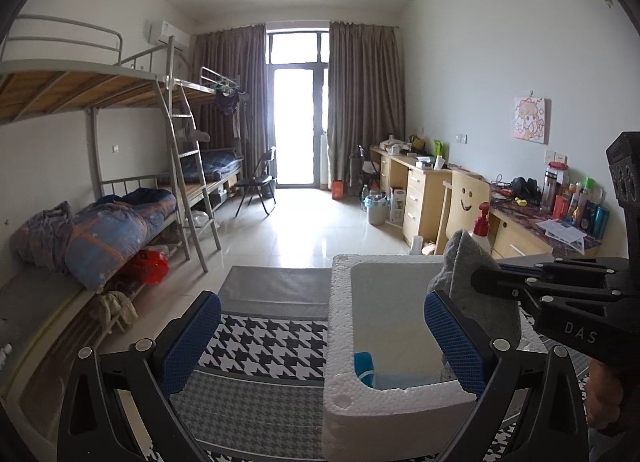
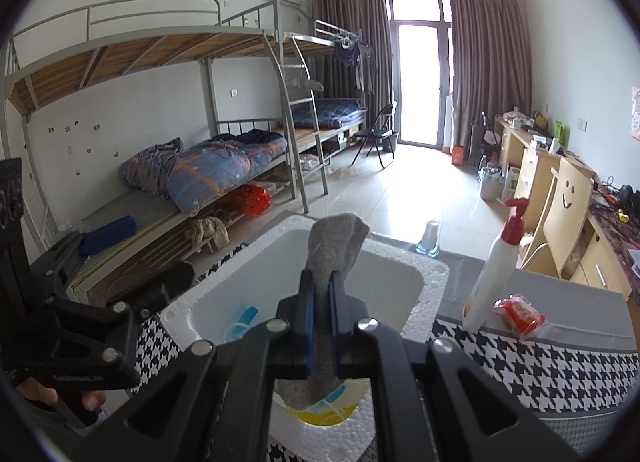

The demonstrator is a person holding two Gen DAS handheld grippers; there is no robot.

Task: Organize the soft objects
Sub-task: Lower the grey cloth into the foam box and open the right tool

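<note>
the right gripper (image 2: 323, 294), low in the middle of its own frame, is pinched tight on a grey sock (image 2: 335, 246) that hangs over the open white foam box (image 2: 424, 258), so this piece looks nearly delivered but not yet let go. the left gripper (image 1: 320, 338) at the bottom of its frame stands spread wide and holds nothing, straddling the box's near left wall. blue, white and yellow soft items (image 2: 244, 322) already lie in the box bottom, and no other loose cloth shows on the houndstooth mat (image 2: 540, 366), only a pump bottle (image 2: 496, 262) and a red packet (image 2: 518, 314) at right.
</note>
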